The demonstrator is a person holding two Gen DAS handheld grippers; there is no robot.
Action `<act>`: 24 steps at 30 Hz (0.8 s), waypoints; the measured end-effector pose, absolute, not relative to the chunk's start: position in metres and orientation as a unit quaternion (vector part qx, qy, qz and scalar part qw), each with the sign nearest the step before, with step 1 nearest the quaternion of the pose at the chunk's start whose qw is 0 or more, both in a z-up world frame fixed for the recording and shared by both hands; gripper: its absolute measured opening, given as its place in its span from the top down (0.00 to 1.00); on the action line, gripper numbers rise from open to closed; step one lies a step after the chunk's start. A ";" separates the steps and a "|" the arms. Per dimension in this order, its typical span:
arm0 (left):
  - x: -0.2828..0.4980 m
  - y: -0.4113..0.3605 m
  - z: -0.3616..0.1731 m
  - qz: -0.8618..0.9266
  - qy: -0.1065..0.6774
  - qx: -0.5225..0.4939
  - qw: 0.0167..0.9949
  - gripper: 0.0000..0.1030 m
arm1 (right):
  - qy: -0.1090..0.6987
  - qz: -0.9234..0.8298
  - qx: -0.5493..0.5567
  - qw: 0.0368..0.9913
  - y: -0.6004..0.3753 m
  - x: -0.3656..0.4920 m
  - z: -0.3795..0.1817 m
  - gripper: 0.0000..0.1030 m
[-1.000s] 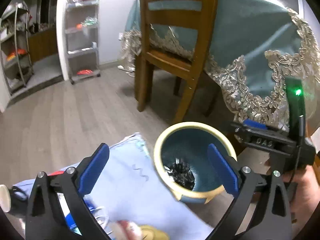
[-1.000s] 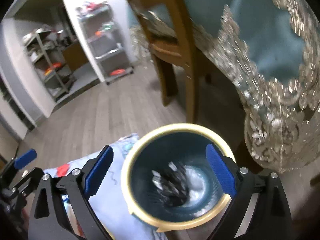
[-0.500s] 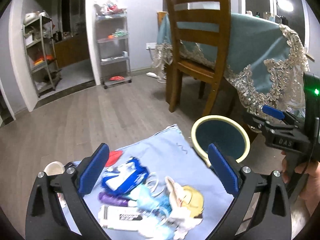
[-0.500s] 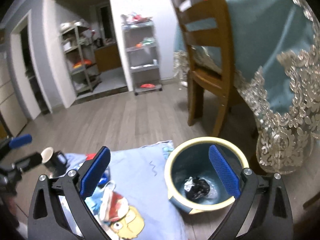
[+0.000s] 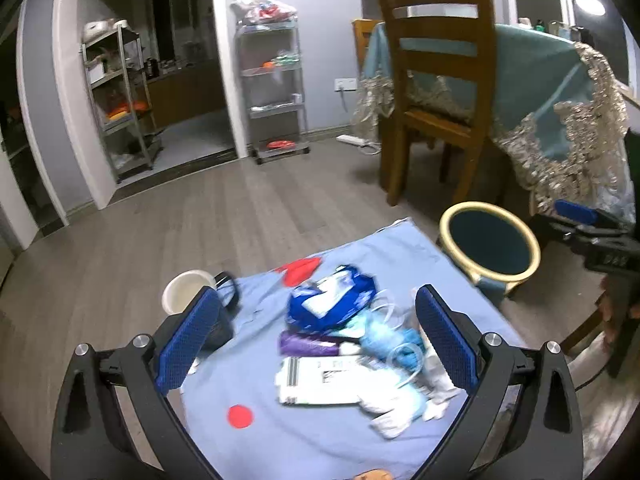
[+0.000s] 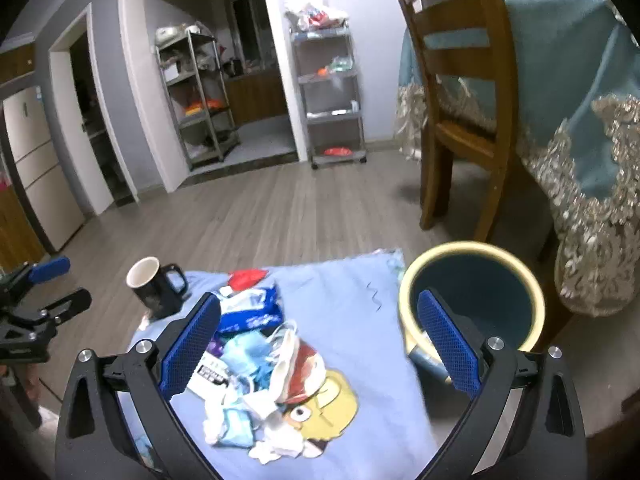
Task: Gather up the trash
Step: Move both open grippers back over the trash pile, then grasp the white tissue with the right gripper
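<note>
A pile of trash lies on a light blue cloth (image 5: 320, 436): a blue wrapper (image 5: 328, 304), a purple packet (image 5: 308, 347), white paper (image 5: 324, 380) and crumpled blue masks (image 5: 390, 338). The pile also shows in the right wrist view (image 6: 256, 364). A teal bin with a yellow rim (image 5: 490, 242) stands right of the cloth, also in the right wrist view (image 6: 474, 300). My left gripper (image 5: 316, 344) is open and empty above the pile. My right gripper (image 6: 318, 350) is open and empty above the cloth beside the bin.
A black mug with white inside (image 6: 152, 286) stands at the cloth's left edge. A wooden chair (image 5: 436, 88) and a table with a teal lace cloth (image 5: 560, 100) stand behind the bin. Metal shelves (image 5: 276, 88) line the far wall. Grey wood floor surrounds the cloth.
Both grippers have pulled back and up from over the bin toward the left. The trash pile and mug have come into view. Both stay open.
</note>
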State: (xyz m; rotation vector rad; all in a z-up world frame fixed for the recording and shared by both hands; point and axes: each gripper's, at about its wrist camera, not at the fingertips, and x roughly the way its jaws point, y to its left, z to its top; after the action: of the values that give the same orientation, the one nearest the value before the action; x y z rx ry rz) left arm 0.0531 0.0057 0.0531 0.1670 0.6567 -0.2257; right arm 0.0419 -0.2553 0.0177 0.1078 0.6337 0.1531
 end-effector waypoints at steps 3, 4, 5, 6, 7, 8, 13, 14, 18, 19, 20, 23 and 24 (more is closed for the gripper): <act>0.055 0.026 0.036 -0.092 0.335 0.071 0.935 0.06 | 0.324 0.076 0.054 0.941 -0.248 0.043 0.010 0.05; 0.057 0.029 0.032 -0.088 0.340 0.066 0.934 0.06 | 0.329 0.074 0.050 0.940 -0.246 0.045 0.007 0.05; 0.059 0.035 0.028 -0.085 0.347 0.057 0.932 0.06 | 0.333 0.074 0.043 0.939 -0.243 0.046 0.004 0.05; 0.061 0.040 0.025 -0.083 0.351 0.048 0.932 0.06 | 0.336 0.074 0.037 0.938 -0.240 0.047 0.001 0.05; 0.060 0.044 0.023 -0.082 0.351 0.043 0.932 0.06 | 0.341 0.072 0.028 0.937 -0.236 0.049 -0.002 0.05; 0.059 0.047 0.021 -0.081 0.350 0.041 0.932 0.06 | 0.346 0.073 0.020 0.935 -0.233 0.051 -0.006 0.05; 0.065 0.049 0.015 -0.076 0.348 0.046 0.933 0.06 | 0.373 0.090 0.013 0.923 -0.220 0.062 -0.024 0.05; 0.067 0.050 0.014 -0.078 0.351 0.038 0.933 0.06 | 0.379 0.093 0.014 0.921 -0.216 0.064 -0.029 0.05; 0.075 0.054 0.007 -0.080 0.366 0.019 0.927 0.06 | 0.408 0.101 0.026 0.907 -0.207 0.074 -0.047 0.05; 0.076 0.054 0.006 -0.078 0.368 0.017 0.926 0.06 | 0.416 0.101 0.034 0.903 -0.206 0.077 -0.052 0.05; 0.077 0.055 0.005 -0.077 0.369 0.016 0.926 0.06 | 0.424 0.100 0.043 0.899 -0.205 0.080 -0.058 0.05; 0.081 0.058 0.001 -0.074 0.376 0.008 0.924 0.06 | 0.445 0.092 0.061 0.888 -0.204 0.085 -0.071 0.05; 0.082 0.058 0.000 -0.073 0.378 0.008 0.923 0.06 | 0.450 0.092 0.067 0.886 -0.204 0.085 -0.074 0.05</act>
State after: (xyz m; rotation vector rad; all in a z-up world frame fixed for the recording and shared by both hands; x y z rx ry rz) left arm 0.0824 0.0578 -0.0002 0.0166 0.7758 -0.1508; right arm 0.0849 -0.2042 -0.0741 0.1394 0.9364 0.1905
